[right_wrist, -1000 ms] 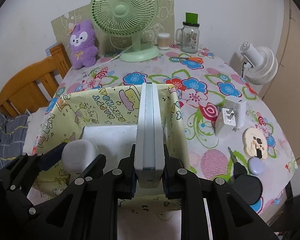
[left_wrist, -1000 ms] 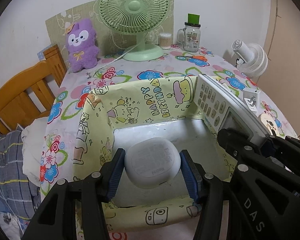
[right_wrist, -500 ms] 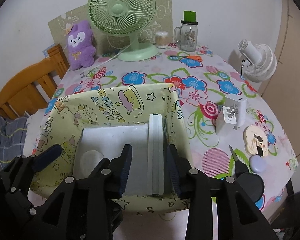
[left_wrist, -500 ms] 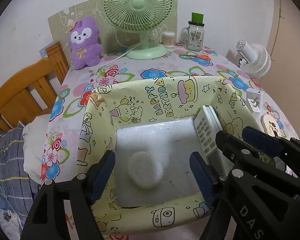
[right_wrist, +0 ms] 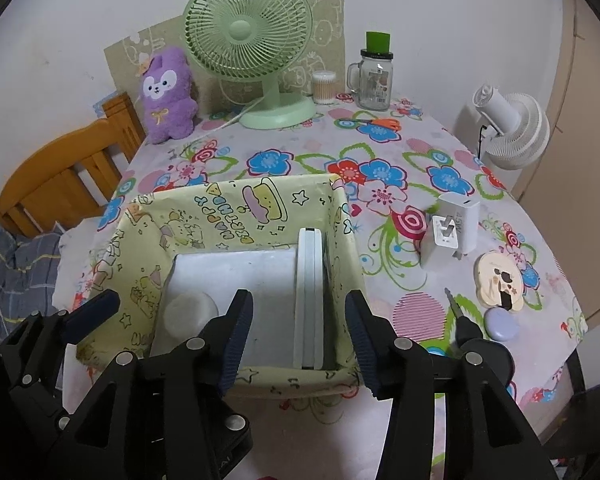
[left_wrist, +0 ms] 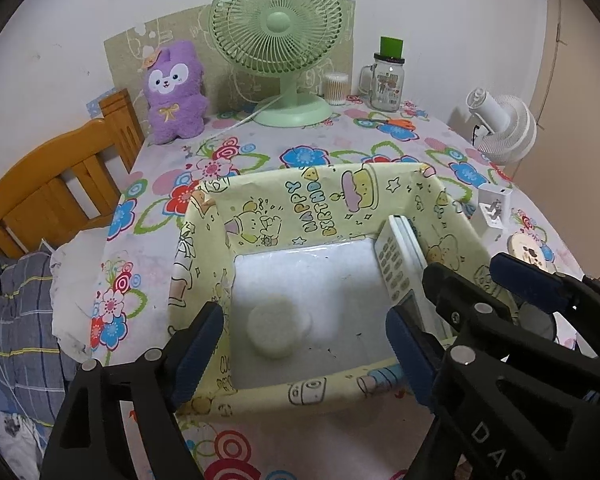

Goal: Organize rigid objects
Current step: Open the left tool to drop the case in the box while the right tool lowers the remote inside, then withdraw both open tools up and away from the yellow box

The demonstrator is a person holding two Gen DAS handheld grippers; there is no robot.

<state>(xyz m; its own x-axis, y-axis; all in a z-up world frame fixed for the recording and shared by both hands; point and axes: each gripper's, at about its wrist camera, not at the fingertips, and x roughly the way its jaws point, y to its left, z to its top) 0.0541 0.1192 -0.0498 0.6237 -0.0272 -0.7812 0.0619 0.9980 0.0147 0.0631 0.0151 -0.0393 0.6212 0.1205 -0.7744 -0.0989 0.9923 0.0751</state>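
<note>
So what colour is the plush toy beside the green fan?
Purple with a white face; the plush toy shows best in the left wrist view.

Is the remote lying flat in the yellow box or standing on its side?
On its side: the remote stands on its long edge against the yellow box's right wall.

A plain white wall rises behind a table covered by a flower-print cloth, with a beige cartoon-printed panel leaning against the wall at the table's far edge. A wooden chair stands at the table's left side, beside grey plaid bedding, and a tan door or cabinet panel closes the scene at right. Lighting is even and soft, with faint shadows on the wall.
</note>
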